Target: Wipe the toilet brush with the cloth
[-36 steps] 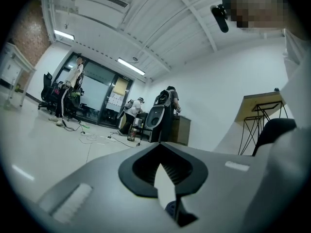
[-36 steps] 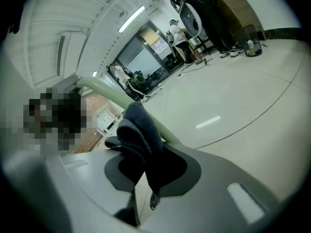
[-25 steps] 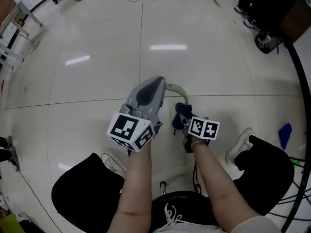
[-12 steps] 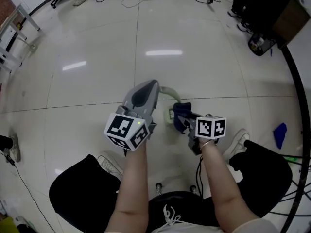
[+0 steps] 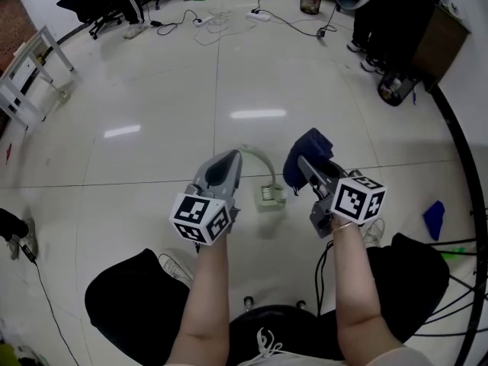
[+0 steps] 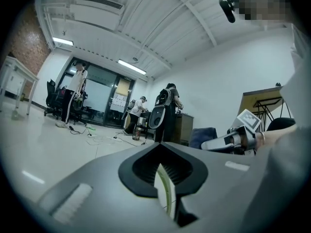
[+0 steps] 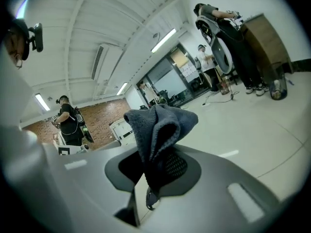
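Note:
The toilet brush has a pale green curved handle (image 5: 259,158) and a white head (image 5: 268,195) that hangs above the tiled floor between my two grippers. My left gripper (image 5: 229,158) is shut on the handle, which shows as a thin pale green strip (image 6: 166,191) between its jaws in the left gripper view. My right gripper (image 5: 306,165) is shut on a dark blue cloth (image 5: 309,152), held to the right of the brush and apart from it. In the right gripper view the cloth (image 7: 160,127) bunches up out of the jaws.
Glossy tiled floor lies all round. Cables (image 5: 221,17) trail at the far side, a white rack (image 5: 30,71) stands at the left, a dark bin (image 5: 396,86) at the right. A blue scrap (image 5: 433,218) lies by my right shoe (image 5: 374,231). People stand far off (image 6: 170,98).
My right gripper has lifted the cloth up and to the right, off the brush. The brush head now shows bare between the grippers. The left gripper has barely moved.

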Available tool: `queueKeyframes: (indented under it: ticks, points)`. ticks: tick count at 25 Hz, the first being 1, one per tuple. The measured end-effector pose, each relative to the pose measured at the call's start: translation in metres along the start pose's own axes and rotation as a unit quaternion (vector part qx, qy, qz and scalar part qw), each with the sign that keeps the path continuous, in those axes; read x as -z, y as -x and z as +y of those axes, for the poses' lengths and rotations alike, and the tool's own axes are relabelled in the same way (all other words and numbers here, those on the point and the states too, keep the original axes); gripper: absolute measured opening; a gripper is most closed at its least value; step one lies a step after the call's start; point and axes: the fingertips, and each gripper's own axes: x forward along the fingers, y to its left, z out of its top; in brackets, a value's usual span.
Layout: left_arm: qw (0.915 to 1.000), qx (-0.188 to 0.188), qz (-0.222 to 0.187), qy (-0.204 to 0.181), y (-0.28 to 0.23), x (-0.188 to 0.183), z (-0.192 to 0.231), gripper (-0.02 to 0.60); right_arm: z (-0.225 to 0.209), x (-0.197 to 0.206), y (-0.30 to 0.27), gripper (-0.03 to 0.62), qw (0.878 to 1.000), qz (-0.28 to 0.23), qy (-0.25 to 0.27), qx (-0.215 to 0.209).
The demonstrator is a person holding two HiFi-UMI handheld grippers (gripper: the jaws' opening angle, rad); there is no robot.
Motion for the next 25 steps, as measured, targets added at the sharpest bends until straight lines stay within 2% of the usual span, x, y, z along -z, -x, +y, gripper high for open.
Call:
queueKeyframes:
  ticks: [4,7,11,25]
  points:
    - [0.9995,-0.020,-0.021,-0.012,0.014,-0.013,-0.011,0.006,0.002,-0.003,0.009,0.064,0.996,-0.025,0.067,0.054]
    - [0.9988,-0.041,-0.025,-0.003,0.024,-0.006,-0.015,0.006,0.003,0.001,0.016,0.064,0.985,-0.032,0.134,0.100]
    - [0.9983,-0.051,-0.026,0.016,0.029,0.004,-0.019,0.006,0.013,0.001,0.019,0.063,0.973,-0.045,0.190,0.123]
    - [0.9973,-0.067,-0.024,0.016,0.038,0.009,-0.012,0.006,0.008,0.016,0.019,0.060,0.967,-0.029,0.202,0.151]
